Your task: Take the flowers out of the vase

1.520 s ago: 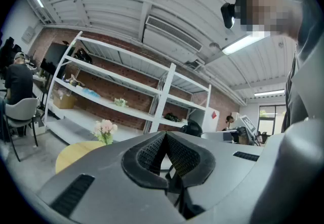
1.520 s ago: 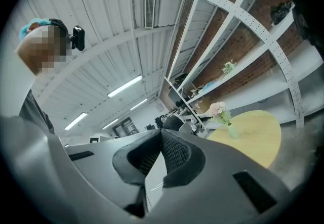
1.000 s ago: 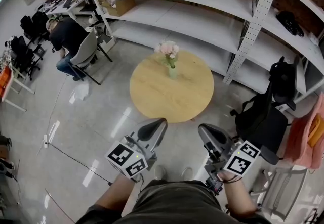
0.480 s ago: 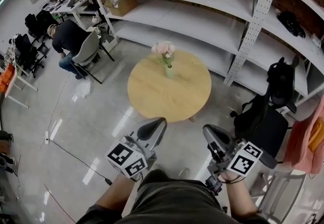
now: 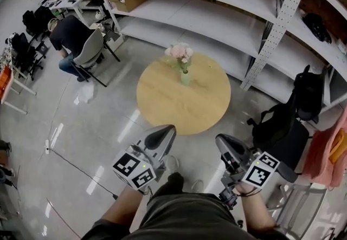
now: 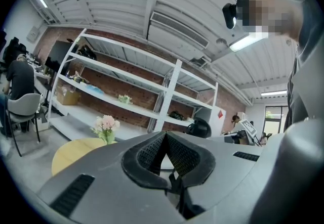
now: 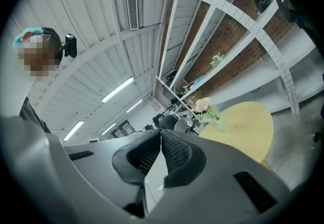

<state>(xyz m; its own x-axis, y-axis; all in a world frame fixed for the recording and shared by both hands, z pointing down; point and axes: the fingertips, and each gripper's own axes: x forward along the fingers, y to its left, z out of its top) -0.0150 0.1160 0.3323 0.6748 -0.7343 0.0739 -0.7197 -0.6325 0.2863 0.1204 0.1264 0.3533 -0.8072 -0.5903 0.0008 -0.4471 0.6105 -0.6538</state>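
Flowers (image 5: pixel 179 52), pink bunch, upright in a pale green vase (image 5: pixel 185 77) at the far edge of the round wooden desk (image 5: pixel 184 106). Nothing is touching them. Left tool (image 5: pixel 164 134) and right tool (image 5: pixel 222 142) are both low in the head view, side by side over the floor, well apart from the desk and pointing towards it. Left gripper view: pads (image 6: pixel 152 153) closed together, nothing between them, flowers (image 6: pixel 106 124) far off to the left. Right gripper view: pads (image 7: pixel 178 153) closed together, empty, flowers (image 7: pixel 203 105) and desk (image 7: pixel 245 127) beyond. White shelving (image 5: pixel 217 11) stands behind the desk. Seated person (image 5: pixel 68 36) at upper left, black backpack (image 5: pixel 279 125) on a chair at right.
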